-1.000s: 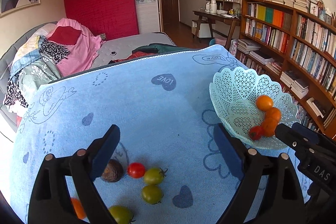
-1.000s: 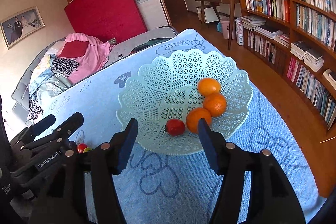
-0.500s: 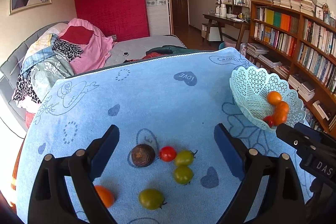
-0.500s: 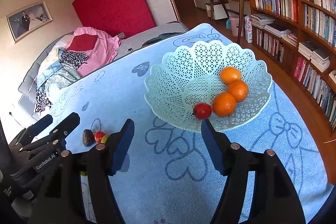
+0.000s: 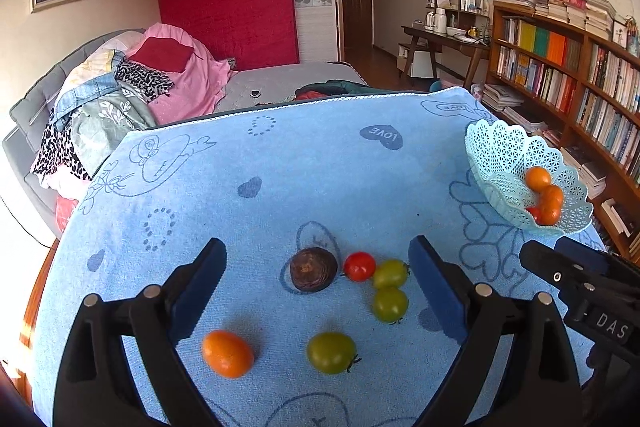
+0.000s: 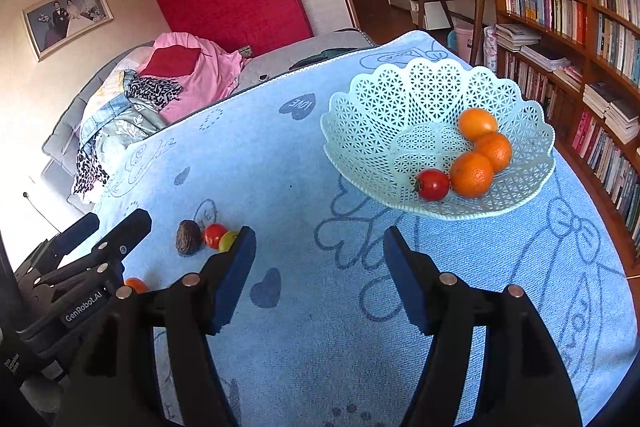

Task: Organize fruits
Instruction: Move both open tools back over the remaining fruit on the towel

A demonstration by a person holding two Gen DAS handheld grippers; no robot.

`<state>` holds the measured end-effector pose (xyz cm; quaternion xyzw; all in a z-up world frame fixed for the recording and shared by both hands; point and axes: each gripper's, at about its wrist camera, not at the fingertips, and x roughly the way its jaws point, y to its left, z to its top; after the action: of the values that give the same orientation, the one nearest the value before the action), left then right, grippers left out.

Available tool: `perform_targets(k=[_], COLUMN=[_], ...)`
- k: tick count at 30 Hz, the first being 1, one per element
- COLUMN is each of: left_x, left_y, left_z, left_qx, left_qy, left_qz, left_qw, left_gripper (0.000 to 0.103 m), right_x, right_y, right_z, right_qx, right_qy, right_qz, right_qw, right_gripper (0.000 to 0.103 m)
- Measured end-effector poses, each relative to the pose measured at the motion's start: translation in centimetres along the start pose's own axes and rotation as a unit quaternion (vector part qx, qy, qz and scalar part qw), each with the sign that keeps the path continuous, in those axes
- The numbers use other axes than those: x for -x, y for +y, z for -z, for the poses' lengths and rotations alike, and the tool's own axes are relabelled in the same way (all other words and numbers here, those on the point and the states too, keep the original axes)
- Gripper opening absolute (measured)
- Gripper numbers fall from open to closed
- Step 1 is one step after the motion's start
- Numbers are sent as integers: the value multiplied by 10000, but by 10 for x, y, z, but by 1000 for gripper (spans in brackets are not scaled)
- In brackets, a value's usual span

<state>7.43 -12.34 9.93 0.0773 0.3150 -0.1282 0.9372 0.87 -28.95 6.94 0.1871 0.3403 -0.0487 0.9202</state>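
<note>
Loose fruit lies on the blue towel [image 5: 320, 167]: a dark brown fruit [image 5: 313, 269], a red tomato [image 5: 359, 266], three green tomatoes [image 5: 390, 303] and an orange [image 5: 227, 353]. My left gripper [image 5: 316, 255] hovers wide open above them, holding nothing. At the right stands a pale green lattice basket [image 6: 400, 99] holding three oranges [image 6: 472, 174] and a red tomato [image 6: 432, 184]. In front of the basket my right gripper [image 6: 319, 243] is open, with nothing between its fingers. In the right wrist view the left gripper [image 6: 100, 247] shows at the left edge.
The towel-covered table drops off at its far edge [image 5: 320, 99] and right side. Behind it is a bed piled with clothes [image 5: 140, 87]. A tall bookshelf [image 5: 580, 67] runs along the right, close to the basket. The right gripper's body [image 5: 580, 275] sits at the left view's right edge.
Both grippers have drawn back and leftward from the basket, which now sits farther right. More loose fruit has come into the left view. The right jaws stand a little wider.
</note>
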Motion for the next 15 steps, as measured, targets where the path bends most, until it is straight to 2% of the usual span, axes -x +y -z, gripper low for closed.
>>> perform_targets(k=[15], left_x=[-11], left_y=[64], left_z=[32], left_qx=[540], left_qy=[469], left_qz=[-301], left_qw=[9970], left_gripper=[92], right_x=[-18], right_y=[21], right_z=[11], right_qx=[229], right_qy=[264], right_qz=[-117], right_qw=[9993], right_gripper=[68])
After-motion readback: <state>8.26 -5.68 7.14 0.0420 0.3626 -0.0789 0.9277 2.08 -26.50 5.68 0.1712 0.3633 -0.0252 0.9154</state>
